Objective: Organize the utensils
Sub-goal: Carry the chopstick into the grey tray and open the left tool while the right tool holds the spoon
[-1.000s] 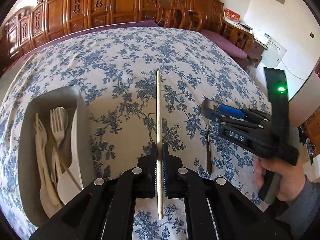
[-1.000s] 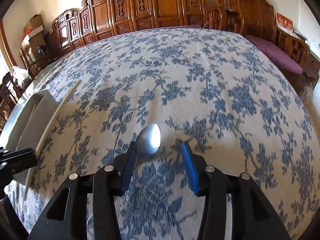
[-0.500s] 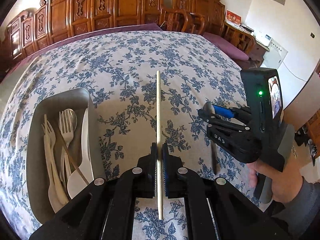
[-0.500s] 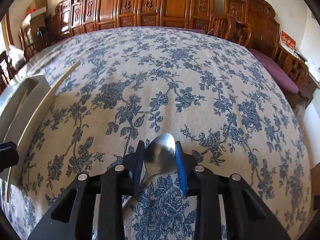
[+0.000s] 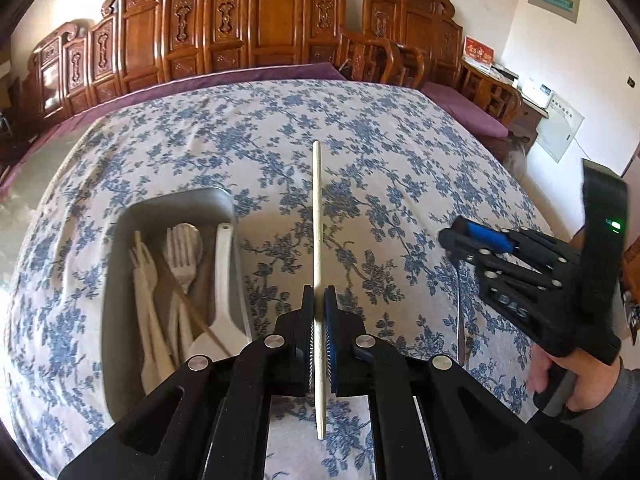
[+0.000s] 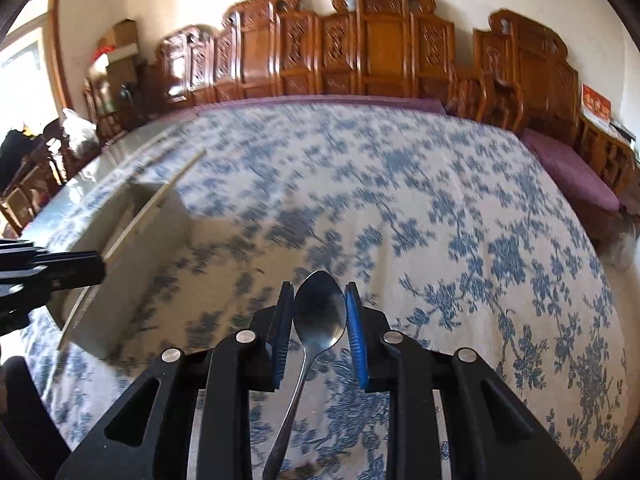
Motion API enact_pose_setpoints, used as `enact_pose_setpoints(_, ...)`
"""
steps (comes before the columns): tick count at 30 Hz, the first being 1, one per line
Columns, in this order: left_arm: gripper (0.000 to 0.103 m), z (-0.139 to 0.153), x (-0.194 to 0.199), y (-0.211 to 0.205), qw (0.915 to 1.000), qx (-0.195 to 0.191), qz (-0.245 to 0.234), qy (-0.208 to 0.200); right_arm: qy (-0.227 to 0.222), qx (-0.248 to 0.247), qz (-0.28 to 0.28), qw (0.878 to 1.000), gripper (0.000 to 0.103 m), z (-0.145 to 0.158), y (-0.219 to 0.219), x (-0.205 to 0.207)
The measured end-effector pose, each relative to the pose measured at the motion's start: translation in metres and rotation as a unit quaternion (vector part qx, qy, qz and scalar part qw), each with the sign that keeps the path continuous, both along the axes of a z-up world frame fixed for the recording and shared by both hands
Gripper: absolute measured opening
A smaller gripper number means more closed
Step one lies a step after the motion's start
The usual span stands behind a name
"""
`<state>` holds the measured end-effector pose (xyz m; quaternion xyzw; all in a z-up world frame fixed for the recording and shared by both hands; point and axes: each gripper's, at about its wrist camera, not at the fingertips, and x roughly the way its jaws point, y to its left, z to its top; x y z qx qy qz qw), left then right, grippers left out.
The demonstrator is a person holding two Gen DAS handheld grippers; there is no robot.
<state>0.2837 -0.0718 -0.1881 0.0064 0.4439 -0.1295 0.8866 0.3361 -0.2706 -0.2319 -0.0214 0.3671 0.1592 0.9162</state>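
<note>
My left gripper (image 5: 319,300) is shut on a pale chopstick (image 5: 317,220) that points straight ahead above the table, just right of the grey utensil tray (image 5: 120,280). The tray holds pale forks, a spoon, a white spatula and a thin wooden chopstick. My right gripper (image 6: 320,304) is shut on the bowl of a metal spoon (image 6: 320,312) and holds it above the floral tablecloth; its handle hangs down toward me. In the left wrist view the right gripper (image 5: 460,240) is at the right, with the spoon handle (image 5: 460,320) below it.
The table has a blue floral cloth (image 5: 360,140). Carved wooden chairs (image 5: 260,28) line its far side, with a purple cushion (image 6: 568,168) to the right. In the right wrist view the tray (image 6: 132,248) and the left gripper (image 6: 52,272) are at the left.
My right gripper closed on the spoon bowl and lifted it off the cloth. My left gripper, still holding the chopstick, has risen and tilted, so the tray sits nearer the centre.
</note>
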Motion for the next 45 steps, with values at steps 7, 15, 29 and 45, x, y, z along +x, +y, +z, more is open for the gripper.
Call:
enact_pose_setpoints(7, 0.004, 0.014, -0.005, 0.027, 0.9997, 0.004, 0.020, -0.012, -0.038, 0.001, 0.033, 0.999, 0.028, 0.021, 0.015, -0.021)
enact_pose_setpoints(15, 0.004, 0.018, -0.003, 0.061, 0.9987, 0.018, 0.045, -0.017, -0.077, 0.008, 0.065, 0.995, 0.027, 0.046, 0.036, -0.042)
enact_pose_setpoints(29, 0.004, -0.015, 0.007, 0.088, 0.9974, 0.048, 0.051, 0.016, -0.126, 0.003, 0.096, 0.987, 0.027, 0.087, 0.066, -0.057)
enact_pose_setpoints(45, 0.011, -0.036, 0.019, 0.099, 0.9970, 0.044, 0.046, 0.044, -0.133, -0.006, 0.115, 0.984, 0.027, 0.114, 0.096, -0.044)
